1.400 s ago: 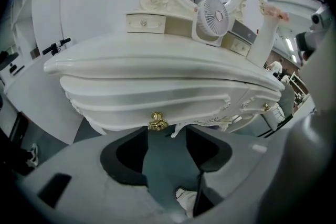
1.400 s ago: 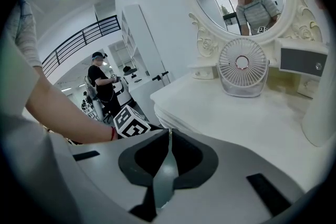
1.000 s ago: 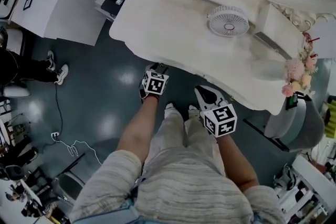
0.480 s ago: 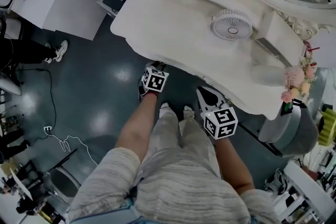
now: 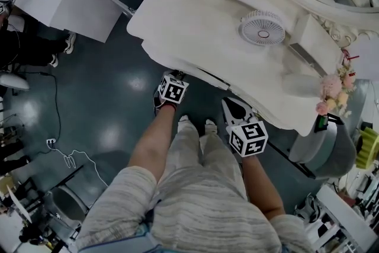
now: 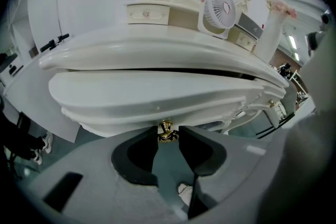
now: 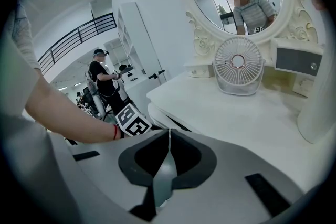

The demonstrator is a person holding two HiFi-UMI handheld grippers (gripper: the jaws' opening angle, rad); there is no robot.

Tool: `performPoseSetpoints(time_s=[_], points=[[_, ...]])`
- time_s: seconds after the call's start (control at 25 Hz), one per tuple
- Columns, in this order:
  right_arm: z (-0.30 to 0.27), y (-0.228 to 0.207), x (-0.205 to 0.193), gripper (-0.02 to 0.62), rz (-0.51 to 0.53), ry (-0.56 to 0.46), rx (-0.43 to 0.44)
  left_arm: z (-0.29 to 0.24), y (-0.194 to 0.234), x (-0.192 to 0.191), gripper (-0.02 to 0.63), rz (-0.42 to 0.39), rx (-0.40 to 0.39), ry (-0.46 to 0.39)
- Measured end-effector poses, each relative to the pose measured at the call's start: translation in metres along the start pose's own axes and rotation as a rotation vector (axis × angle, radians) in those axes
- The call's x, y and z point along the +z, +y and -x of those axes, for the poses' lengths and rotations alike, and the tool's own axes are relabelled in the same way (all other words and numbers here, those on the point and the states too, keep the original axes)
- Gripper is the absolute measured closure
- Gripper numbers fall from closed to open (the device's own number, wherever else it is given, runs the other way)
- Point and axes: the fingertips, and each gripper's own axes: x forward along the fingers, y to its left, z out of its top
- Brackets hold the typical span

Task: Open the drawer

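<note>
Brass knob (image 6: 167, 130) hung at drawer's (image 6: 157, 97) six o'clock. Left gripper (image 6: 168, 135) had just closed jaws on it, ready for pull. Right gripper (image 7: 168, 136), at four o'clock, idled with jaws together, empty.

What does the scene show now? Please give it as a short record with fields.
place: white dressing table, fan on top
left gripper: jaws have just been closing, pads now on the gold drawer knob
right gripper: shut, nothing between the jaws
drawer: front not visibly pulled out
</note>
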Motion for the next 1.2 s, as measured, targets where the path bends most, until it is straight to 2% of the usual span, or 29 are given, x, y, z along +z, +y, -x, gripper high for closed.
performPoseSetpoints(time_s=[1.2], points=[[0.009,0.056,-0.009,0.585,0.091,0.012,0.097,0.058,-0.009,-0.107,0.472,0.022,0.004,0.057]])
